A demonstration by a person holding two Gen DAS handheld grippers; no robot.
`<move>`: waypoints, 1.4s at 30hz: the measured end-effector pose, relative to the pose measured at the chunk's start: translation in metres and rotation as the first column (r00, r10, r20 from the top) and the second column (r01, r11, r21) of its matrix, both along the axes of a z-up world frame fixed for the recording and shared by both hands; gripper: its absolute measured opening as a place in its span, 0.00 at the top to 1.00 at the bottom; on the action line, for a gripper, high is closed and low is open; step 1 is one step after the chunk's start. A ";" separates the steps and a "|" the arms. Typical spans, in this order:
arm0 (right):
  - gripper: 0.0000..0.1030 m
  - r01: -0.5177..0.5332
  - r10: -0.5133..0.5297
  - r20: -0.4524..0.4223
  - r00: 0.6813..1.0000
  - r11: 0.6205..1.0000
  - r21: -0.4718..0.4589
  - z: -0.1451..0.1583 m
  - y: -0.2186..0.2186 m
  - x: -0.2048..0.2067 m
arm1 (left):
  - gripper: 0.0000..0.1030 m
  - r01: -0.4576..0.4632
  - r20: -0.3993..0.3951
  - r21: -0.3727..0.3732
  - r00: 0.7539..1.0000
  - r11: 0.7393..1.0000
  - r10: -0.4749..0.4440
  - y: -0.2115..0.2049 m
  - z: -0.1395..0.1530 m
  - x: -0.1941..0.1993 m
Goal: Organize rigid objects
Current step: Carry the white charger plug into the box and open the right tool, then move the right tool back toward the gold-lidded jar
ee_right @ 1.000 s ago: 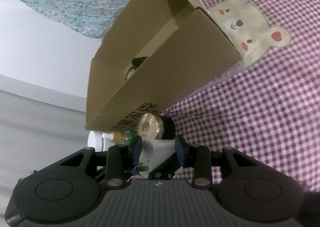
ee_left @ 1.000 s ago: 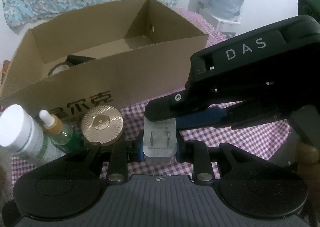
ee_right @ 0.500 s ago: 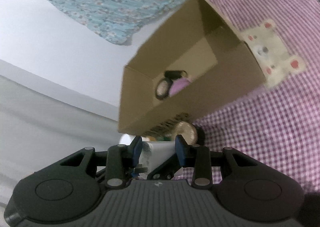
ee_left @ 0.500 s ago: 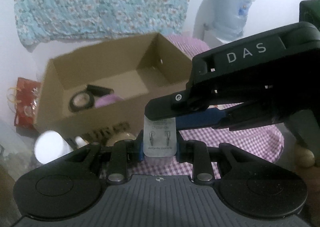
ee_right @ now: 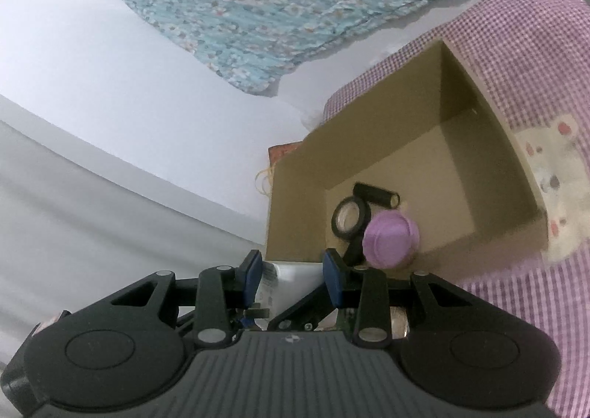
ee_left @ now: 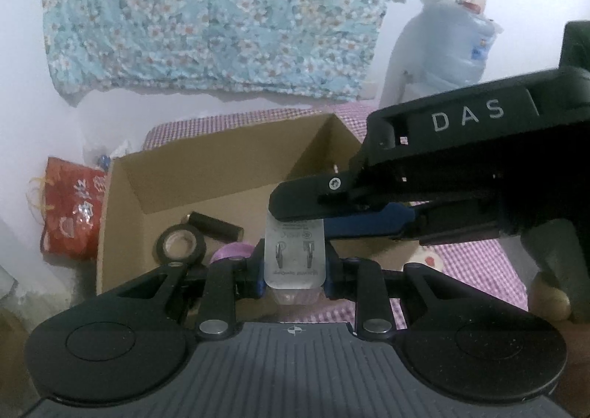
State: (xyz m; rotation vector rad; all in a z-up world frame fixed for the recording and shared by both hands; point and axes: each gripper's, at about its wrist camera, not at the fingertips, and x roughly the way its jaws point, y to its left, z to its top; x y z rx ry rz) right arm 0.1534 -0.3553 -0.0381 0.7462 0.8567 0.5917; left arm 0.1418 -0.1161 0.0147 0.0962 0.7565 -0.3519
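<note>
A white charger plug [ee_left: 295, 252] with two metal prongs is gripped from both sides. My left gripper [ee_left: 295, 265] is shut on its lower part. My right gripper [ee_right: 291, 272] reaches in from the right in the left wrist view and is shut on its upper end. Both hold it in the air at the near wall of an open cardboard box [ee_left: 121, 219]. Inside the box [ee_right: 295, 204] lie a black tape roll [ee_right: 350, 219], a black cylinder [ee_right: 376, 195] and a purple round jar [ee_right: 391, 241].
The box stands on a pink checked tablecloth [ee_right: 516, 307] with a bear patch [ee_right: 553, 189]. A red bag [ee_left: 70, 208] sits left of the box by the wall. A floral cloth [ee_left: 221, 12] hangs behind, and a water bottle [ee_left: 442, 49] stands at the back right.
Both grippers have risen with the plug, so the box is now seen from above. The bottles and gold lid in front of the box have dropped out of view.
</note>
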 end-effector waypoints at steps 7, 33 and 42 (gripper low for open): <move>0.62 -0.013 0.011 -0.030 0.999 0.999 -0.049 -0.027 -0.006 0.047 | 0.74 -0.018 -0.093 -0.007 0.995 1.000 0.017 -0.013 -0.026 0.043; 0.61 -0.036 0.034 -0.013 0.999 0.974 -0.222 -0.060 -0.009 0.080 | 0.64 -0.009 -0.205 0.026 0.979 1.000 0.014 -0.037 -0.064 0.070; 0.60 0.078 -0.073 0.064 0.995 0.994 -0.074 -0.033 -0.050 0.039 | 0.29 0.064 -0.063 0.007 0.996 0.998 -0.063 -0.034 -0.015 0.025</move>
